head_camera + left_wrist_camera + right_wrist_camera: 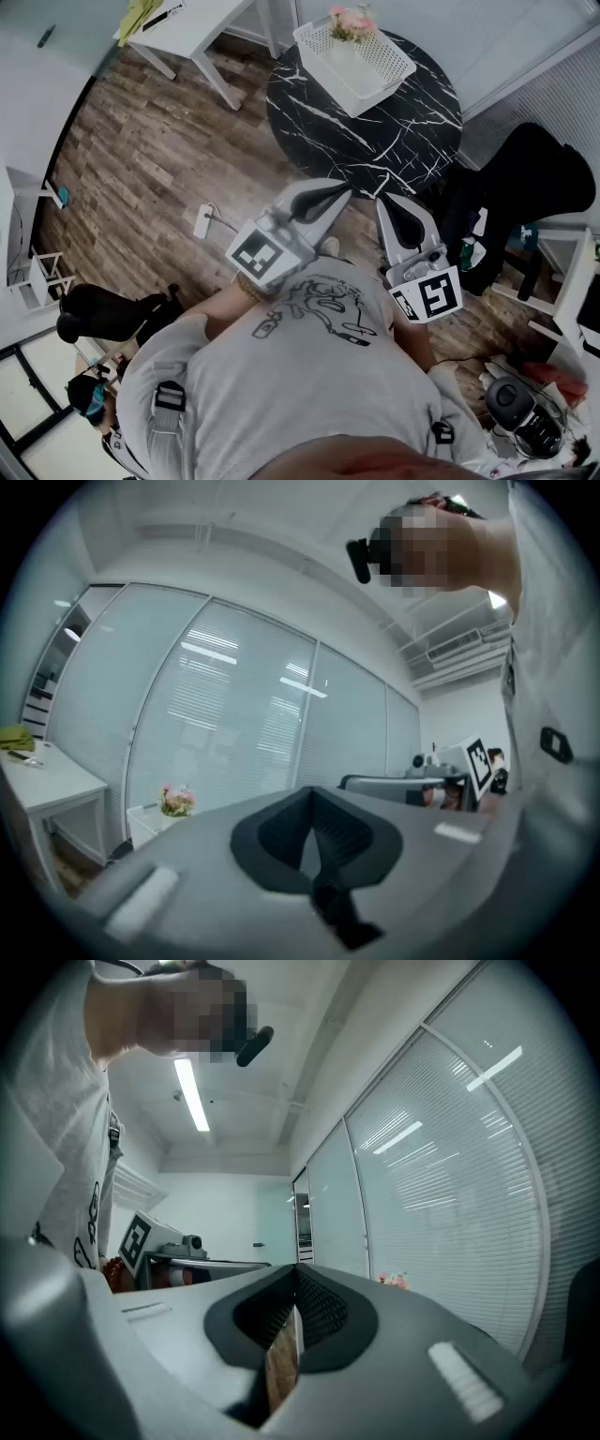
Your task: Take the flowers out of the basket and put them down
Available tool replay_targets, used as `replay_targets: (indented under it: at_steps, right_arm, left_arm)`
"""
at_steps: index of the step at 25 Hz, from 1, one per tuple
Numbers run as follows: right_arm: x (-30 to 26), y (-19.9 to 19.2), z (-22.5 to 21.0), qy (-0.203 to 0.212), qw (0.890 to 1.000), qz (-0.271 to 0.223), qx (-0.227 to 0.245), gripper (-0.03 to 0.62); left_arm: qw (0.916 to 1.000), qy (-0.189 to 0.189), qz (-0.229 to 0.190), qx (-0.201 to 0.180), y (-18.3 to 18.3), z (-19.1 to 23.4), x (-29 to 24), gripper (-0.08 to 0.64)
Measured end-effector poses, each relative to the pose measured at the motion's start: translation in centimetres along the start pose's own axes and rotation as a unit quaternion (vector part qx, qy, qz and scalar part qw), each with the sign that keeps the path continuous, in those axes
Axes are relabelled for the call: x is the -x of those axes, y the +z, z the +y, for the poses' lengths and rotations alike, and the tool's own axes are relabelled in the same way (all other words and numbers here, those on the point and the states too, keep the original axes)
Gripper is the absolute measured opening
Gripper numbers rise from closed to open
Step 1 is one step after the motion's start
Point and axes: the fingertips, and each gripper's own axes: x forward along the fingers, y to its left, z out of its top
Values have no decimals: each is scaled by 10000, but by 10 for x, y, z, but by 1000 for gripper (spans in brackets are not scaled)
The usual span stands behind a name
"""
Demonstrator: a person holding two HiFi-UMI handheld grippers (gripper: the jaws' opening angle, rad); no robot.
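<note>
A white perforated basket [361, 58] stands on the far side of a round black marble table [375, 131]. Pink flowers [351, 22] stick up from the basket's far end; they show small in the left gripper view as flowers [175, 801] and in the right gripper view as flowers [397, 1281]. My left gripper [345, 190] is held close to the person's chest, short of the table's near edge, shut and empty. My right gripper [386, 200] sits beside it, also shut with nothing between its jaws. Both point towards the table.
A white desk [202, 28] stands at the back left on the wood floor. A black chair [534, 187] is to the right of the table, and another black chair [103, 314] sits at the left. Glass walls with blinds [244, 714] lie beyond the table.
</note>
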Motion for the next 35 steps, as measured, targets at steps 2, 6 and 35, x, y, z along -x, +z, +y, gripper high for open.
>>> replay_targets:
  at_steps: [2, 6, 35]
  right_arm:
    - [0, -1, 1, -2, 10000, 27, 3, 5]
    - [1, -1, 3, -4, 10000, 42, -10, 5]
    - [32, -8, -18, 177, 9997, 15, -168, 6]
  left_arm:
    - [10000, -3, -32, 0, 1, 0, 1, 3]
    - [10000, -18, -46, -6, 2, -1, 1, 3]
    - [9998, 155, 127, 74, -15, -25, -26, 3]
